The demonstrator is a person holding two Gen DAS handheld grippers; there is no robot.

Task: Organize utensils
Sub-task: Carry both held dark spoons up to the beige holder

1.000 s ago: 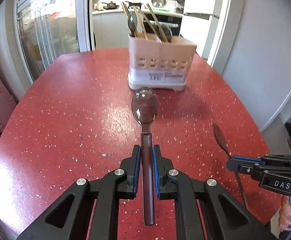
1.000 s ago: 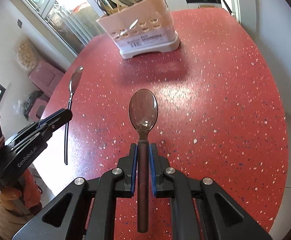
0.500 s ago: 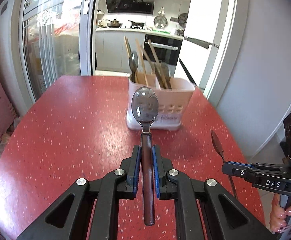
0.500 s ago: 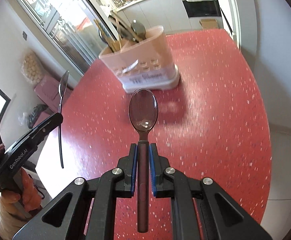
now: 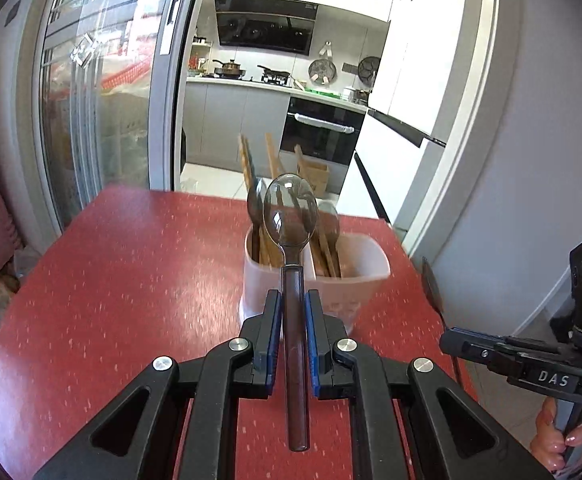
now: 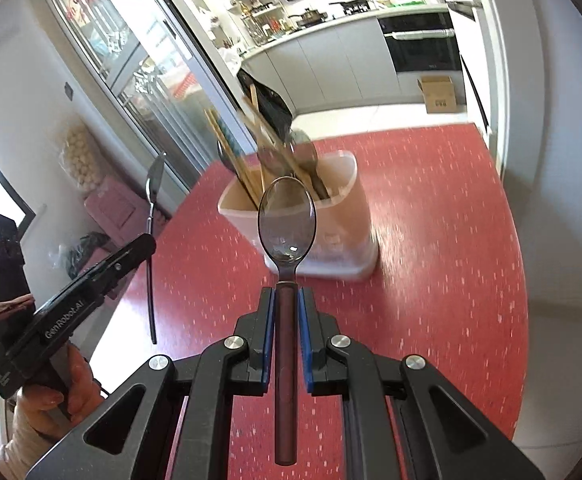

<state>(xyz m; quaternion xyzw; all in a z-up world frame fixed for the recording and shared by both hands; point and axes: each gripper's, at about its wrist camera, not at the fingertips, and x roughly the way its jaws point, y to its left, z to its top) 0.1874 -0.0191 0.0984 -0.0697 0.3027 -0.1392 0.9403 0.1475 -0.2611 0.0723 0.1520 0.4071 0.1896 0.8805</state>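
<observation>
Spoons point(image 5: 289, 216) point(image 6: 287, 224) clamped in both tongs point(image 5: 293, 312) point(image 6: 286, 308) near caddy point(image 5: 365, 264).

Both spoons point(image 5: 290, 216) point(image 6: 287, 220) have glossy, mirror-like metal bowls and dark smooth handles. The holder point(image 5: 365, 268) looks matt pale plastic, holding wooden sticks point(image 6: 227, 148). The counter point(image 5: 131, 280) is red, speckled, slightly shiny.

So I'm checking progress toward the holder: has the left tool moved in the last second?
Yes. The left tool, shut on its spoon, has risen and tilted up: the utensil holder now sits lower, behind the spoon bowl.
</observation>
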